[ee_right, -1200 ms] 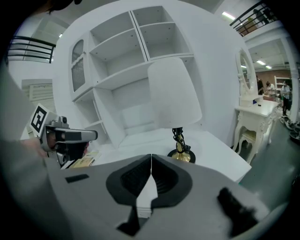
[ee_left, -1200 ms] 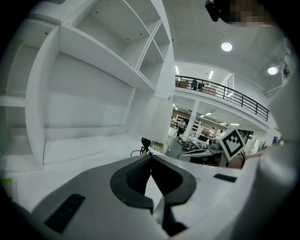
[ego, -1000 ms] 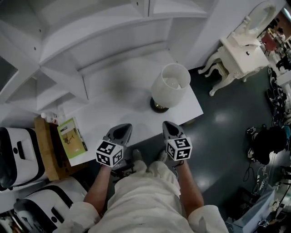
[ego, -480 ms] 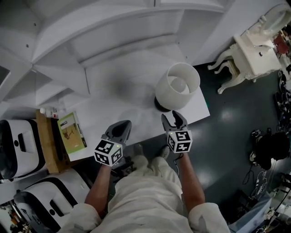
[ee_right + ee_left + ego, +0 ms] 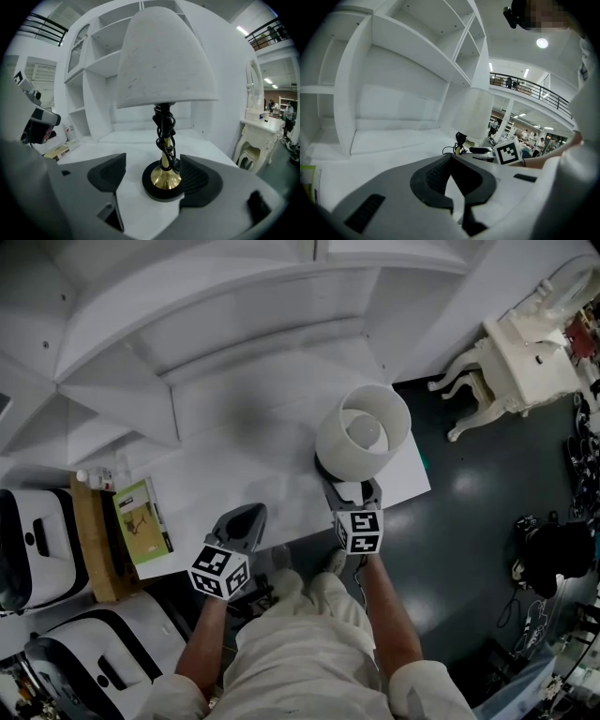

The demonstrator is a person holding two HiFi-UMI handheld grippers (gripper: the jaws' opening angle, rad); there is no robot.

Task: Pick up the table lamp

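The table lamp (image 5: 363,430) has a white shade, a brass stem wound with black cord and a round black foot; it stands near the right end of the white table (image 5: 234,465). In the right gripper view its foot (image 5: 163,180) sits between the jaws of my right gripper (image 5: 157,180). Those jaws are opening, and the pads (image 5: 108,172) do not press on the lamp. The right gripper (image 5: 352,488) sits low in front of the lamp. My left gripper (image 5: 251,513) hovers at the table's front edge, left of the lamp, shut and empty (image 5: 456,205).
A white shelf unit (image 5: 187,324) rises behind the table. A green booklet (image 5: 141,521) lies at the table's left end beside a wooden box (image 5: 92,540). White cases (image 5: 28,559) stand at lower left. An ornate white dressing table (image 5: 525,343) stands on the dark floor to the right.
My right gripper has moved forward to the lamp's foot and its jaws have gone from shut to wide. The left gripper has stayed shut near the table's front edge.
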